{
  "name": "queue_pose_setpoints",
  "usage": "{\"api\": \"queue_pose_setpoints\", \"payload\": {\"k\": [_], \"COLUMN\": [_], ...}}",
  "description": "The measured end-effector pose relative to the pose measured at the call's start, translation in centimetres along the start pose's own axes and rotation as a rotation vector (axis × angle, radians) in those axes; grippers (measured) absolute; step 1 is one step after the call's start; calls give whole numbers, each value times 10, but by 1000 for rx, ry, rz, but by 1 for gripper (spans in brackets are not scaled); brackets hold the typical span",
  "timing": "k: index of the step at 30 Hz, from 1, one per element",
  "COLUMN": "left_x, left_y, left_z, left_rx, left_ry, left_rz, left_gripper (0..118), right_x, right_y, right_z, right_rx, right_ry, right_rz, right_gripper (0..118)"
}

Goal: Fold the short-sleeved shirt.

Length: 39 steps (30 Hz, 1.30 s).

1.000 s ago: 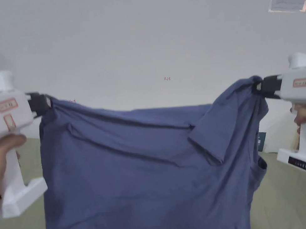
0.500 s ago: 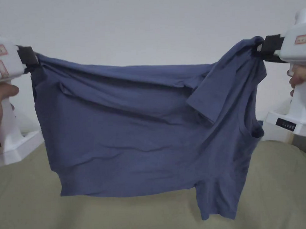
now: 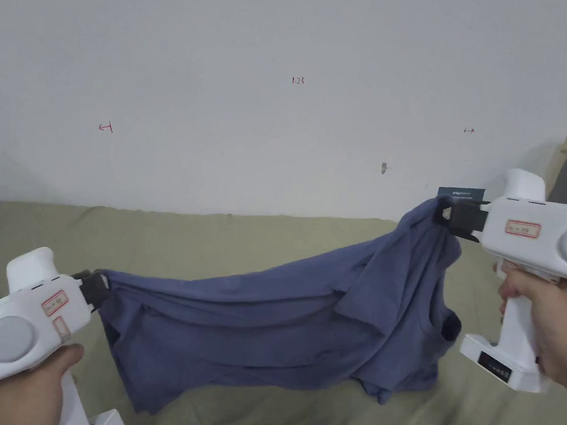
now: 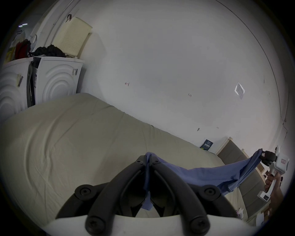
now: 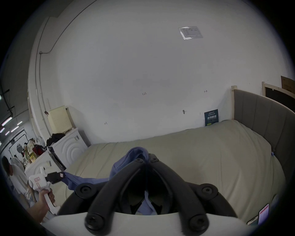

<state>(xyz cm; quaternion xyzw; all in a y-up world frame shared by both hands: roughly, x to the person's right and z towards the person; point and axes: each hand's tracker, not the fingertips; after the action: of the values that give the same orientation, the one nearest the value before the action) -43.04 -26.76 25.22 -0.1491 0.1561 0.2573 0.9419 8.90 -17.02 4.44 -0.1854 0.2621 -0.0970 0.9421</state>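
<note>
- The shirt [image 3: 269, 321] is held stretched over the bed [image 3: 219, 235], between the two grippers; its lower edge is draped onto the bed sheet.
- Left gripper [image 3: 96, 285]: jaws are pressed together on one end of the shirt. In the left gripper view, blue cloth [image 4: 148, 175] is seen pinched between the jaw tips and running down between the jaws.
- Right gripper [image 3: 451, 216]: jaws are pressed together on a bunched part of the shirt, held higher above the bed than the left end. In the right gripper view, cloth [image 5: 135, 153] is seen bulging past the closed tips.
- A sleeve [image 3: 366, 294] is seen hanging folded across the shirt front, nearer the right gripper.
- Each gripper is held by a hand: left hand [image 3: 27, 393], right hand [image 3: 542, 323].
- A wall [image 3: 273, 106] is noted behind the bed; a grey headboard [image 5: 263, 111] stands at the bed's right end.
</note>
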Motion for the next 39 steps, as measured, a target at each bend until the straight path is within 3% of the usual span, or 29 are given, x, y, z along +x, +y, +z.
{"api": "queue_pose_setpoints", "payload": {"k": [4, 8, 12, 17, 21, 23, 26, 27, 28, 29, 30, 31, 32, 34, 36, 37, 38, 39], "left_x": [-3, -11, -34, -65, -87, -90, -96, -98, -98, -93, -86, -79, -67, -42, -28, -53, -54, -56], "left_y": [8, -12, -63, -150, -199, -210, -215, -213, -210, -209, -199, -190, -186, -180, -180, -188, -190, -192], "left_z": [63, 135, 184, 197, 189, 185, 188, 188, 190, 199, 221, 234, 254, 292, 322, 308, 313, 315], "left_rx": [48, 21, -73, -254, -376, -395, -399, -396, -401, -406, -267, -187, -245, -183, -176, -167, -155, -180], "left_ry": [-54, -75, -80, -23, 35, 49, 40, 40, 36, 32, -22, -59, -34, -47, -4, 12, 32, 64], "left_rz": [-47, -125, -79, -127, -136, -155, -141, -140, -147, -152, -83, -146, -185, -255, -328, -351, -378, -394], "left_gripper": [0, 0, 0, 0, 0, 1, 18, 18, 72, 112, 118, 114, 117, 118, 118, 118, 118, 113], "right_x": [3, 3, 6, 28, 55, 63, 73, 78, 82, 83, 76, 71, 63, 29, 1, -9, -17, -27], "right_y": [-16, -59, -124, -236, -312, -333, -344, -343, -340, -336, -323, -315, -306, -290, -281, -281, -282, -284], "right_z": [52, 119, 173, 193, 197, 201, 204, 204, 205, 209, 222, 231, 243, 271, 290, 298, 298, 303], "right_rx": [-21, -61, -144, -340, -508, -537, -515, -522, -529, -522, -461, -443, -394, -329, -344, -337, -336, -322], "right_ry": [38, 71, 75, -34, -119, -159, -206, -208, -208, -207, -214, -207, -187, -156, -160, -147, -137, -145], "right_rz": [51, 54, 60, 112, 99, 110, 108, 95, 71, 56, 75, 83, 82, 65, 65, 64, 68, 67], "right_gripper": [3, 3, 3, 3, 3, 8, 57, 57, 106, 118, 118, 118, 118, 118, 118, 117, 111, 91]}}
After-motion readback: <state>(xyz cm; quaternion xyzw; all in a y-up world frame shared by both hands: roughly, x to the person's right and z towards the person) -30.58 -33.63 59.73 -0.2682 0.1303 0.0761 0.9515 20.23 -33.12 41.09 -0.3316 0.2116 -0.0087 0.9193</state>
